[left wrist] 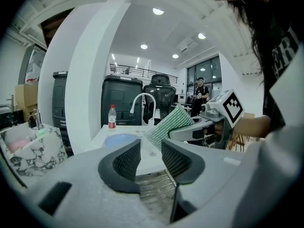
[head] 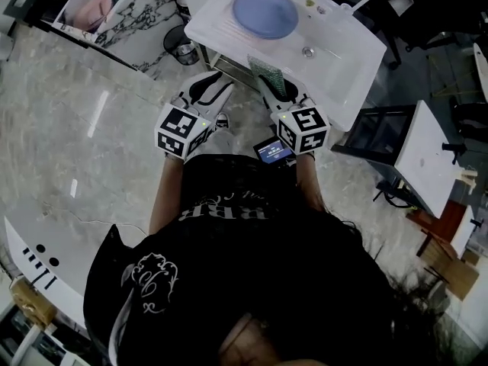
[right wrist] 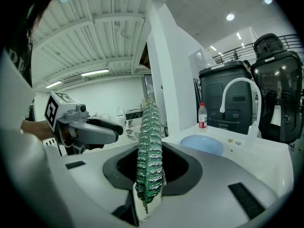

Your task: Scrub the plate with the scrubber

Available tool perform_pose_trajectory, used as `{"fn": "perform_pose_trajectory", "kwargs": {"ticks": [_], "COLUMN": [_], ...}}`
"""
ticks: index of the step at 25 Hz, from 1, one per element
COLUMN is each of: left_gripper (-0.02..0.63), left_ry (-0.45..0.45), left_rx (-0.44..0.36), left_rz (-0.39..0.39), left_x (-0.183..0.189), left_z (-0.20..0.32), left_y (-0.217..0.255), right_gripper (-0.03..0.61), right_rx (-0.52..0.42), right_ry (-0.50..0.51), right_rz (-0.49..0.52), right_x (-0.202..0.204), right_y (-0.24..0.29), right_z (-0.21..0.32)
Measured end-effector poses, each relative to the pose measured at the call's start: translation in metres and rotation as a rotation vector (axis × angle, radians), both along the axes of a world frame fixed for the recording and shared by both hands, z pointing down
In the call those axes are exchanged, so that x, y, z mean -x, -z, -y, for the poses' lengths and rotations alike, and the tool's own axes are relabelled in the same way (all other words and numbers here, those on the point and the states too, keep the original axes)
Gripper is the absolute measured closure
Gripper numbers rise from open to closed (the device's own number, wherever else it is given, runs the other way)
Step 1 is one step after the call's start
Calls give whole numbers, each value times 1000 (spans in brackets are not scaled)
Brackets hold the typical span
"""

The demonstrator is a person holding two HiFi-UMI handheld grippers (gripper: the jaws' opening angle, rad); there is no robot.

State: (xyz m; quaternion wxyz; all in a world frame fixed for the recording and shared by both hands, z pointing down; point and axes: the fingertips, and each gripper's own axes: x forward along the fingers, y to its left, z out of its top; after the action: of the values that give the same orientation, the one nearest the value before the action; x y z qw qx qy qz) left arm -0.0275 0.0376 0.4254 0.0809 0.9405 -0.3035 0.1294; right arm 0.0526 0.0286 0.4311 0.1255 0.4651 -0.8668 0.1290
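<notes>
While the plate point(head: 264, 12) lies flat inside the sink point(head: 358, 67), at the end away from the drain point(head: 307, 51), scrubbing appears not yet begun. The scrubber point(head: 267, 71) stands on edge, clamped between the right gripper's point(head: 276, 85) jaws at the sink's near rim, apart from the plate. The left gripper point(head: 209, 85), beside it at that rim, shows jaws slightly apart and empty. Reaching in and scrubbing are judged still to do.

plate point(head: 264, 12): 1, pale blue, flat in sink point(head: 357, 65) | scrubber point(right wrist: 149, 127): green, on edge (right gripper point(right wrist: 151, 167) clamps it)
</notes>
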Motion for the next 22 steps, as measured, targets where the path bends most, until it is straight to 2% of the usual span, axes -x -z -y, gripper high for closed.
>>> {"fn": "perform_pose_trajectory", "kwargs": {"ticks": [1, 9, 15, 22], "left_gripper": [477, 476, 476, 457], "left_ry": [-3, -31, -64, -114], "left_rx": [5, 35, 100, 219], "left_rz": [-3, -30, -10, -3], "left_x": [3, 12, 17, -9], "left_z": [12, 95, 140, 158], "left_y": [0, -5, -32, -62], "right_gripper": [488, 488, 488, 488], "right_rx": [2, 17, 23, 42], "right_ry": [2, -36, -130, -171], "right_rz": [-5, -41, -33, -51], "right_x": [4, 11, -4, -24], "right_y": [1, 4, -3, -6], "right_z": [10, 88, 126, 156]}}
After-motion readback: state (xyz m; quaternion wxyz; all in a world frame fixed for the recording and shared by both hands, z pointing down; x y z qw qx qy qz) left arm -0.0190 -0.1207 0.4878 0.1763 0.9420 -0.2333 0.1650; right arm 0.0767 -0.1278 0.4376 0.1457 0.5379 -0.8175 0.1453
